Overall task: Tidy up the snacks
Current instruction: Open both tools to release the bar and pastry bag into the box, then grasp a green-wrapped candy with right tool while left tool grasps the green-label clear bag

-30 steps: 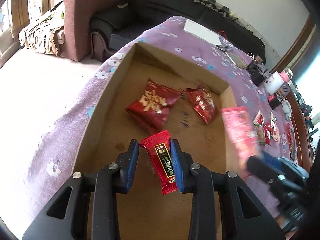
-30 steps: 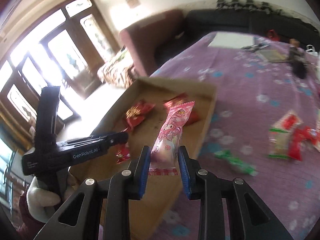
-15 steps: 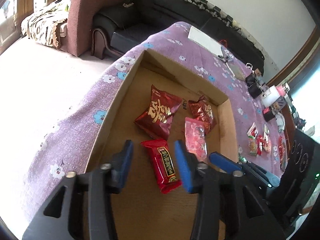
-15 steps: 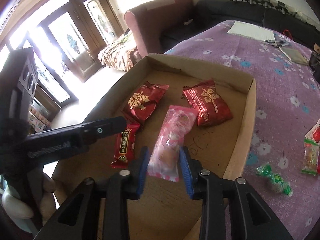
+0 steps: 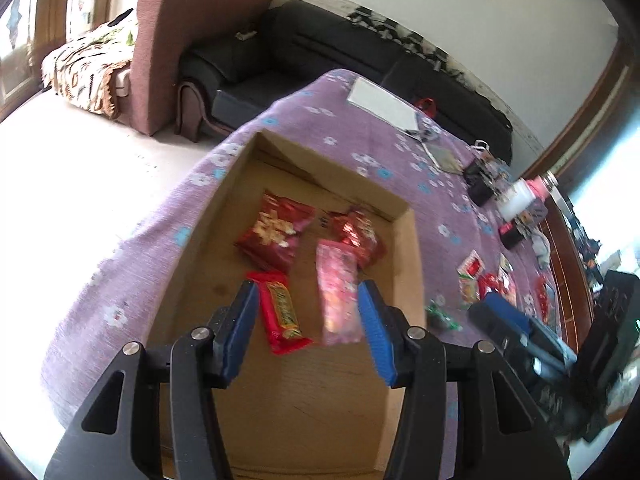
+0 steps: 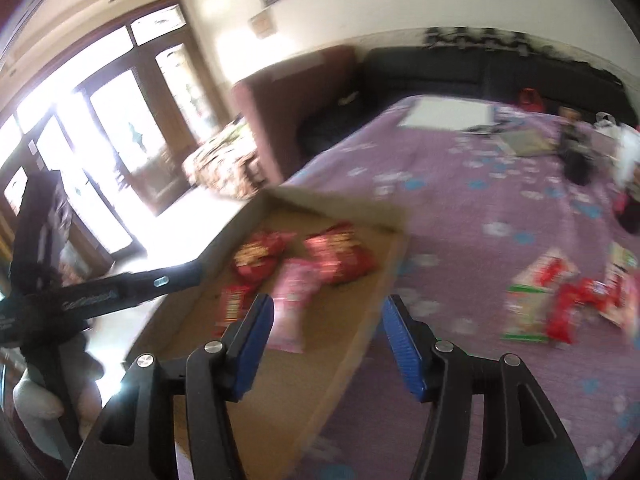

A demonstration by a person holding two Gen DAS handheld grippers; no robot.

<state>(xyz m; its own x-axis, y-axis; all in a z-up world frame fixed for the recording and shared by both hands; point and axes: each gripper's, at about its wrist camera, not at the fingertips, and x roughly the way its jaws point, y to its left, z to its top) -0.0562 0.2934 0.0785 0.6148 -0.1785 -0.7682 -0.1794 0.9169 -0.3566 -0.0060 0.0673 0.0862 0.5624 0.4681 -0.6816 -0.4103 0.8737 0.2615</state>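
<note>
Both tools are empty with jaws spread wide: left gripper (image 5: 306, 328) hangs above the near half of the cardboard box (image 5: 414, 264), right gripper (image 6: 328, 344) sits over the box's right wall, angled toward the purple tablecloth (image 6: 480, 264). Four packs lie flat on the box floor: the long red bar (image 5: 280, 316) and pink packet (image 5: 338, 292) side by side, near each other but apart, and two red bags (image 5: 276, 236) (image 5: 358, 232) behind them; the pink packet's far end touches or overlaps the right-hand bag, hard to say which through the blur. Main risk from here: the loose snack pile (image 6: 560, 296) on the cloth is bunched, wrappers overlapping, so a wide-open grab could pinch two at once or drag a neighbour along. Pick one edge piece and narrow the jaws first. Second risk: your right tool is close over the box wall, so a low swing toward the pile could clip the rim and shift the box, which sits near the table edge on the left. The green candy (image 5: 442, 318) lies just outside that wall, easy to knock. Right view is motion-blurred, so slow down before committing. Left tool points roughly level with the box's long axis, tilted down at the floor.
</note>
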